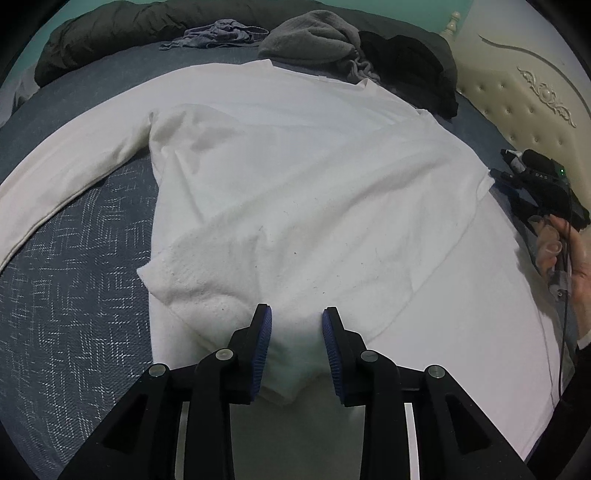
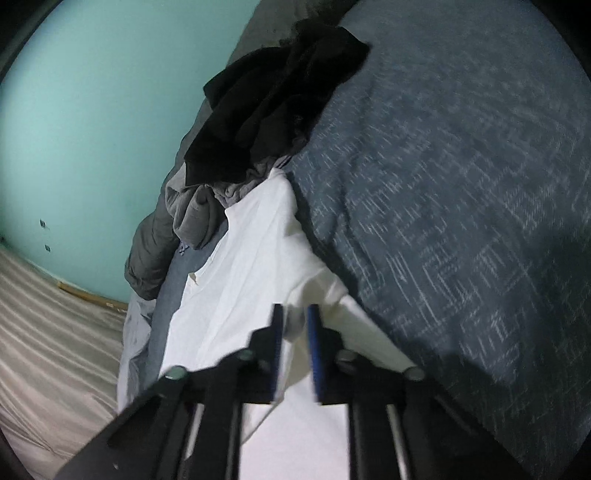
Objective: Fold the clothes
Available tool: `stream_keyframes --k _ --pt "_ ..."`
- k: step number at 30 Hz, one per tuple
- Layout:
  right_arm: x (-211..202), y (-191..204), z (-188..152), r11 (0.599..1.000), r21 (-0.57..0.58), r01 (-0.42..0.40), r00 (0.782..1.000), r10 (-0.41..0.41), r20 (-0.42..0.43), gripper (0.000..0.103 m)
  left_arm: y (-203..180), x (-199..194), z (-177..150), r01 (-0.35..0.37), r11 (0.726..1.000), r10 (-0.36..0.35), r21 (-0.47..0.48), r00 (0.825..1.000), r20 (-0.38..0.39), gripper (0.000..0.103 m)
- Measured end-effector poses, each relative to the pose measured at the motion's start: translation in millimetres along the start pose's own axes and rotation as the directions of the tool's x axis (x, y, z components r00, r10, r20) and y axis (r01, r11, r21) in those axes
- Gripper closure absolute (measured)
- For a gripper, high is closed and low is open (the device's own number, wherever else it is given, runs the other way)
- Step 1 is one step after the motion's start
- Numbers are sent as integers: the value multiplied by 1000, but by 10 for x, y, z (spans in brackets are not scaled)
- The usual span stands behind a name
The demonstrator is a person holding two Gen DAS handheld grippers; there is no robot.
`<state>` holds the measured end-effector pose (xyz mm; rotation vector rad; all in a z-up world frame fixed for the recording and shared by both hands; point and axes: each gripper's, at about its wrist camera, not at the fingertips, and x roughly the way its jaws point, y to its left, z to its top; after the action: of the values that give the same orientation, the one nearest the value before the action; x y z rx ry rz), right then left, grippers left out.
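Observation:
A white long-sleeved shirt point(image 1: 295, 177) lies spread flat on the blue patterned bedcover point(image 1: 74, 295), with one sleeve point(image 1: 66, 177) stretched out to the left. At the near hem my left gripper point(image 1: 296, 315) pinches a raised fold of the fleecy fabric between its blue pads. A person's hand point(image 1: 576, 273) holds my right gripper point(image 1: 502, 184) at the shirt's right edge. In the right wrist view the right gripper point(image 2: 294, 314) is shut on the shirt's white edge point(image 2: 258, 258), which is lifted off the bedcover point(image 2: 461, 184). That view is motion-blurred.
Behind the shirt lie a grey garment point(image 1: 314, 37), a black garment point(image 1: 406, 62), a small blue-grey garment point(image 1: 218, 35) and a dark green duvet point(image 1: 110, 33). A cream tufted headboard point(image 1: 517, 103) stands at the right. A teal wall point(image 2: 92, 110) lies beyond the bed.

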<state>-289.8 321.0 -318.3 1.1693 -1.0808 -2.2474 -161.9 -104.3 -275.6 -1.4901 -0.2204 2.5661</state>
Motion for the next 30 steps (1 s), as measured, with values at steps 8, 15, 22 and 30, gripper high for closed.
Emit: stream_keyframes --k 8,15,22,30 --pt "-190 -160 -76 997 83 1 999 -4 40 100 23 -28 -32 3 1000 -3 -3 1000 1 72" --pt "-184 -363 -92 988 155 0 999 -6 41 100 50 -23 -32 9 1000 -9 -6 1000 0 72" --pt "-236 -353 -58 988 155 -11 998 1 65 100 58 -27 -29 10 1000 -10 -5 1000 -2 72" --pt "-279 -382 -64 974 209 -85 993 65 103 99 55 -32 -32 9 1000 -9 -8 1000 0 72"
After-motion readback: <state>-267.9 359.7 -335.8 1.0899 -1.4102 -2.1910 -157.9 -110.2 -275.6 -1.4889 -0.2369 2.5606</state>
